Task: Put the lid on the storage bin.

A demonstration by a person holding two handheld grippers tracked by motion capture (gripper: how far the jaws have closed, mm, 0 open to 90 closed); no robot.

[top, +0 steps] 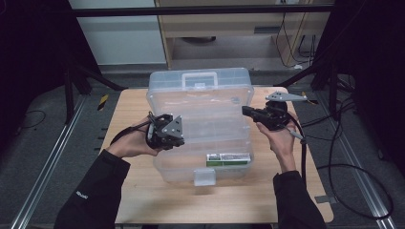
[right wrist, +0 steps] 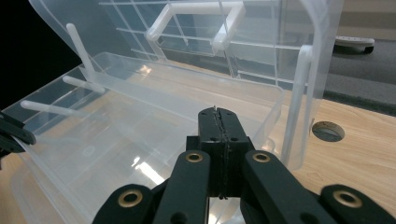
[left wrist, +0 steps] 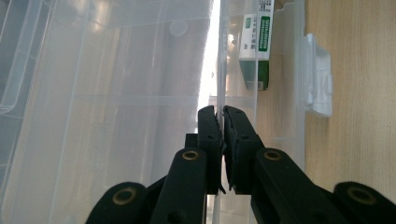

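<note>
Left tool pinching clear tray edge, right tool clamping opposite rim, forearms angled inward

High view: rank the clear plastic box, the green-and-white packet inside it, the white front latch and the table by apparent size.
1. Table
2. Clear plastic box
3. Green-and-white packet
4. White front latch, which looks close to the packet in area, so that order is unsure.
</note>
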